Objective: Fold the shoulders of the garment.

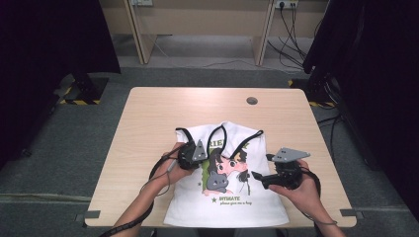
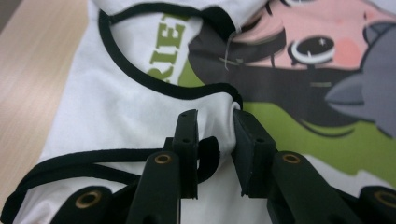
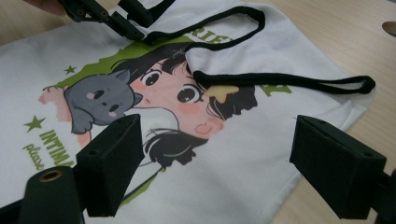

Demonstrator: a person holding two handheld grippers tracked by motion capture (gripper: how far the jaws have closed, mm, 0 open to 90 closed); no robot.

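A white sleeveless top [image 1: 227, 203] with black trim and a cartoon girl-and-cat print [image 1: 225, 170] lies flat on the wooden table [image 1: 158, 113], its strap loops [image 1: 251, 137] pointing away from me. My left gripper [image 1: 193, 154] sits at the top's left armhole. In the left gripper view [image 2: 215, 116] its jaws pinch a bunched fold of white cloth and black trim [image 2: 140, 77]. My right gripper [image 1: 263, 167] hovers over the top's right side, jaws wide apart [image 3: 217, 128] with nothing between them, above the print [image 3: 177, 98].
A round cable hole [image 1: 252, 100] is set in the table's far side. Bare wood surrounds the top on the left, right and far sides. Beyond the table stand a desk frame [image 1: 197, 19], floor cables [image 1: 291, 39] and dark curtains [image 1: 44, 44].
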